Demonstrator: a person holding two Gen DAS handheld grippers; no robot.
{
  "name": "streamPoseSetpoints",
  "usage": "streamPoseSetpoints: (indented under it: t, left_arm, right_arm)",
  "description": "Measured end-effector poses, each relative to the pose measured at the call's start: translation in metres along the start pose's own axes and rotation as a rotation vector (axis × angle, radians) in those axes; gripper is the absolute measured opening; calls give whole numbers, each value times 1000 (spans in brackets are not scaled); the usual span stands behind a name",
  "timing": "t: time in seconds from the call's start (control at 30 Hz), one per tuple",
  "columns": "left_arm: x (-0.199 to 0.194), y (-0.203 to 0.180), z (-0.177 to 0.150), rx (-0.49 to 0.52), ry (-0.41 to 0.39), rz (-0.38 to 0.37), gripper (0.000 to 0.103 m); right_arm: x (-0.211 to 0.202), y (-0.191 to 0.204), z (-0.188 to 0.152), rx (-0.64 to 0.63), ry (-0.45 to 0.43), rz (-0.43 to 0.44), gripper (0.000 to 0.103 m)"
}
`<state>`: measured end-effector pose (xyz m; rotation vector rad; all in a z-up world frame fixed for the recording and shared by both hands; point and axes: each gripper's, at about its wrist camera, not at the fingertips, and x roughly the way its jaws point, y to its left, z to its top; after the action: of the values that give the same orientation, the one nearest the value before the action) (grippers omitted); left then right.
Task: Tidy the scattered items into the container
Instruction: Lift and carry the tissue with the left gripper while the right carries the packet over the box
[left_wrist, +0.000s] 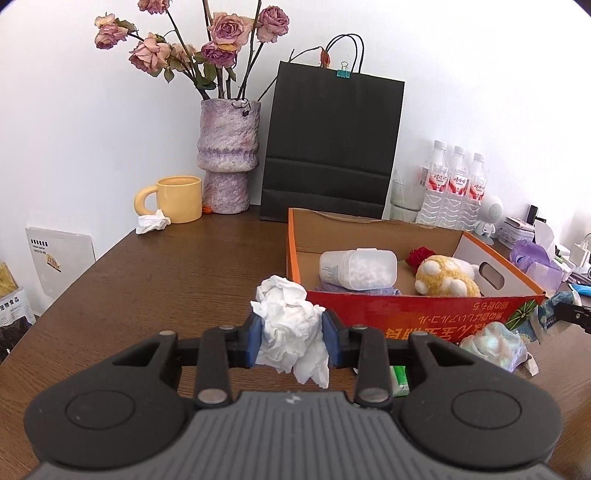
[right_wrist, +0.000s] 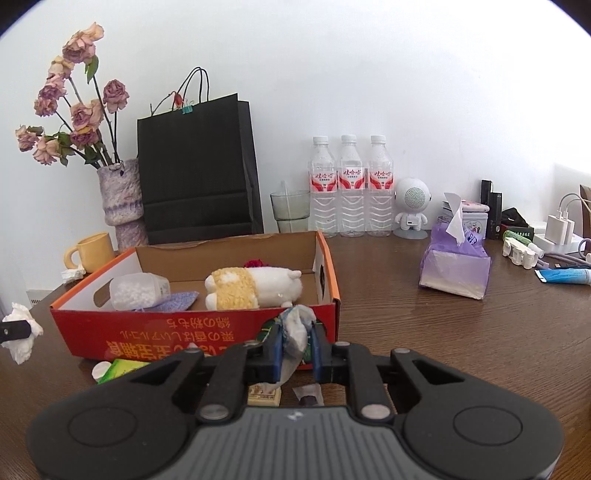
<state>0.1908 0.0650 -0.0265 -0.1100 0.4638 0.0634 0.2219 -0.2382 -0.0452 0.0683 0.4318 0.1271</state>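
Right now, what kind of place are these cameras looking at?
Probably a home desk or side table against a wall: a vase of dried roses, a yellow mug and a tissue pack stand on the wooden tabletop.

A plain white wall stood behind a dark brown wooden table with visible grain. Soft, even light fell across both. At the far left, a white panel leaned against the wall beside the table's edge.
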Motion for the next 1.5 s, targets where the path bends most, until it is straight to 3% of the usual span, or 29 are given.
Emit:
streamPoseSetpoints:
  t: [0.47,1.5]
  left_arm:
    - [4,-21,39,25,-41,-59,35]
    - [83,-87,63,52,28,-149,35]
  right_arm:
    - [4,19,46,-15,-66,49,14]
    - [93,15,72,2,11,15,14]
